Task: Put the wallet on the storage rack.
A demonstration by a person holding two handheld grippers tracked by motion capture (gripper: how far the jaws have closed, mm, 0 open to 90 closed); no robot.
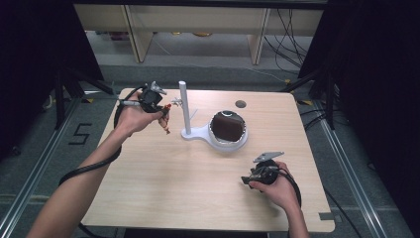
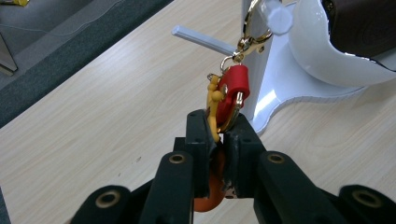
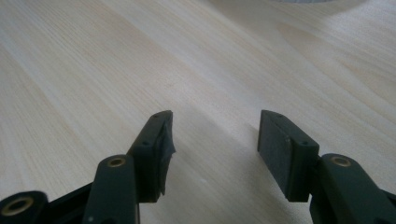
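Observation:
A red and yellow keychain charm (image 2: 229,95) with a gold clasp (image 2: 250,39) hangs from a peg (image 2: 276,16) of the white stand (image 1: 185,111). My left gripper (image 2: 219,135) is shut on the charm's lower part, just left of the stand's post. In the high view that left gripper (image 1: 161,110) sits at the table's back left, the charm (image 1: 167,119) dangling beside it. The stand's round base (image 1: 228,141) carries a dark brown object (image 1: 228,126). My right gripper (image 3: 215,135) is open over bare wood, nothing between its jaws; it rests low at the front right (image 1: 247,179).
The light wooden table (image 1: 198,188) has a small round hole (image 1: 240,104) near its back edge. A thin white rod (image 2: 201,39) juts out from the stand near the tabletop. Dark curtains flank both sides; shelving and cables lie beyond the table.

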